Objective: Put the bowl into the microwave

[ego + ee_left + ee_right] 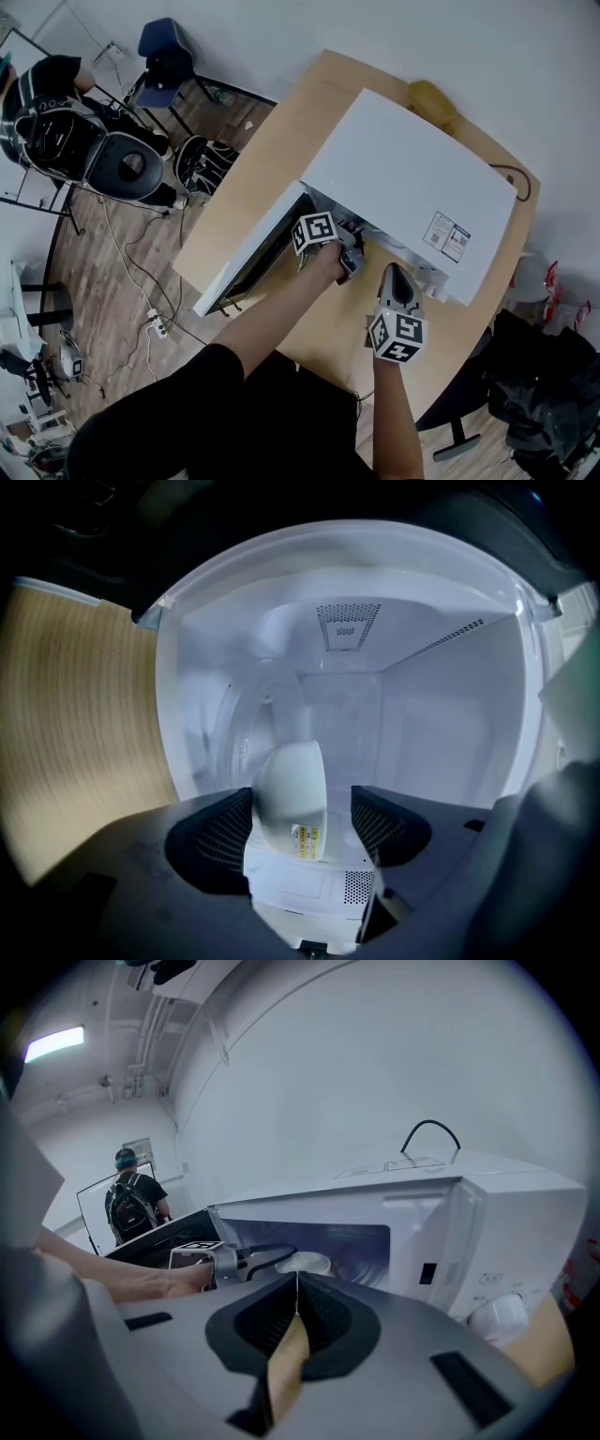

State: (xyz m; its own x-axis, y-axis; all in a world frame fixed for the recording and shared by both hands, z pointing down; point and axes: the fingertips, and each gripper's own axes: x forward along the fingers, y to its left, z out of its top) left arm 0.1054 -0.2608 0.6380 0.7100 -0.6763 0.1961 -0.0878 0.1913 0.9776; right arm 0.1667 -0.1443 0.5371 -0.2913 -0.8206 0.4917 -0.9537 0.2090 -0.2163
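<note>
A white microwave (403, 178) stands on a round wooden table (281, 141) with its door (248, 258) swung open to the left. My left gripper (352, 251) reaches into the cavity. In the left gripper view the white bowl (291, 794) lies between the jaws, over the glass turntable (253, 714). The jaws stand wide, and a gap shows between the bowl's rim and one pad (375, 822). From the right gripper view the bowl (305, 1262) shows at the left gripper's (234, 1262) tip inside the opening. My right gripper (400, 277) (297, 1283) hangs in front of the microwave, shut and holding nothing.
The microwave's control knob (497, 1316) is at the front right, and a black cable (511, 178) runs behind it. A person with a backpack (131, 1199) stands far off. A blue chair (164, 56), black bags (84, 141) and a power strip (155, 323) are on the floor at left.
</note>
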